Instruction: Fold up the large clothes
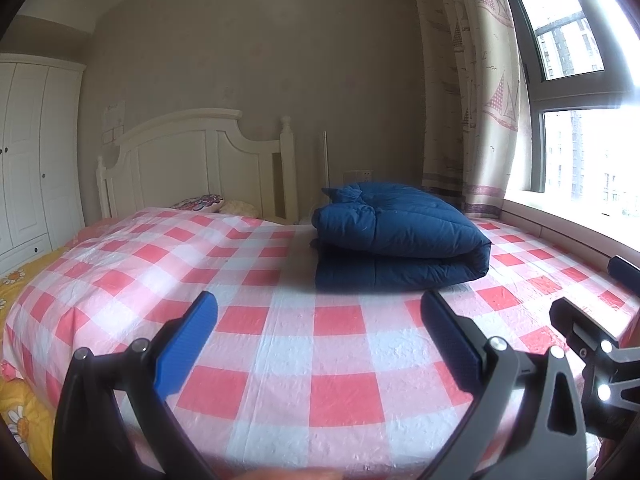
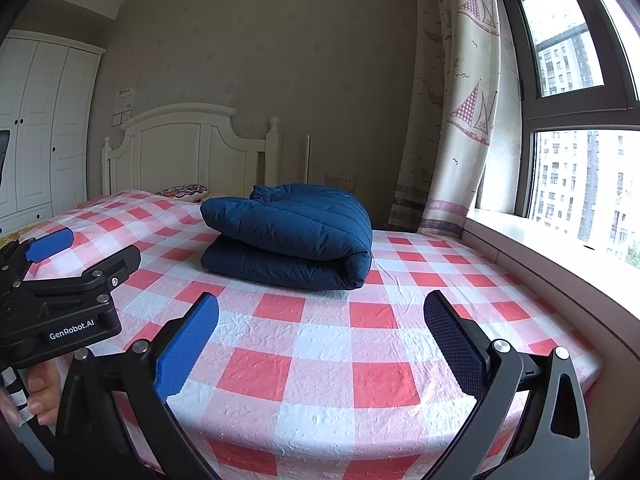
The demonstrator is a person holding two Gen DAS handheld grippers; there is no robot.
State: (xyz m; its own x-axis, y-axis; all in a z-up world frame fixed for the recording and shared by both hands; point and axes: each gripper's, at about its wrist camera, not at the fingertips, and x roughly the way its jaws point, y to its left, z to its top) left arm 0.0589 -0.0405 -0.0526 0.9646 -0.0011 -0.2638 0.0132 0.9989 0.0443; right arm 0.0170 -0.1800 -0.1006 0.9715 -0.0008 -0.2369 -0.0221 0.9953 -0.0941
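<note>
A dark blue padded garment (image 1: 400, 240) lies folded into a thick bundle on the red and white checked bed cover (image 1: 304, 344), toward the far right of the bed. My left gripper (image 1: 319, 300) hovers open above the cover, short of the bundle, with nothing between its blue-padded fingers. In the right wrist view the same folded garment (image 2: 292, 236) rests ahead on the checked cover (image 2: 320, 364), and my right gripper (image 2: 320, 300) is open and holds nothing. The left gripper (image 2: 102, 246) shows at the left edge, held by a hand (image 2: 40, 392). The right gripper (image 1: 588, 286) shows at the right edge.
A white headboard (image 1: 188, 160) and a patterned pillow (image 1: 200, 202) are at the far end. A white wardrobe (image 1: 28, 152) stands left, with yellow floral bedding (image 1: 16, 280) below it. A curtain (image 2: 452, 100) and a window sill (image 2: 540, 240) border the bed's right side.
</note>
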